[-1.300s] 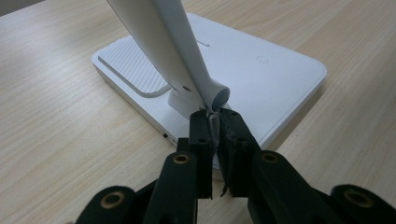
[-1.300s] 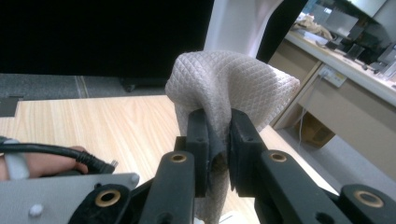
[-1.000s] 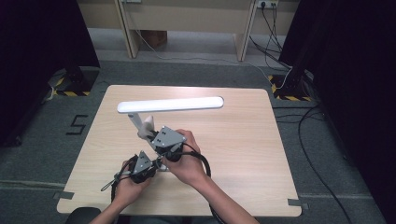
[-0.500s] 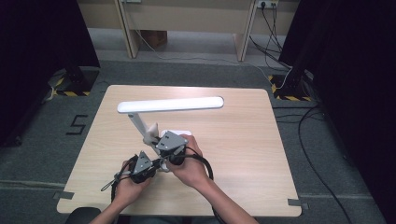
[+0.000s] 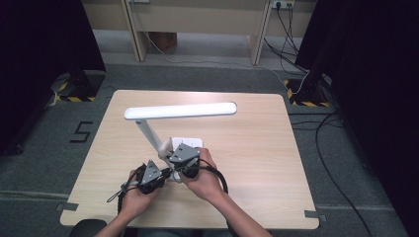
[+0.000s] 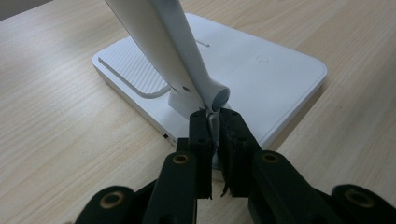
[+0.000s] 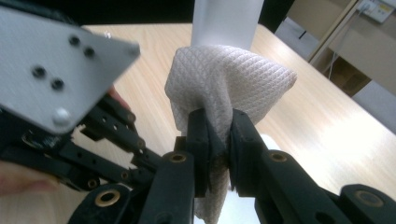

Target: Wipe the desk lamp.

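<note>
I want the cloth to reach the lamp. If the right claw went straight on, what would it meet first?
Probably the lamp's white arm: the cloth held by the right claw sits just before it, though depth is unclear.

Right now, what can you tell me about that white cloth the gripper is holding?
The white cloth looks soft, with a quilted diamond pattern, a bit like a paper towel. It is bunched into a rounded wad. The right gripper pinches its lower part between two black jaws, and a tail hangs down below them. The wad sits up against the white lamp arm rising behind it, though I cannot tell if it quite presses on it. It is lifted above the wooden table.
</note>
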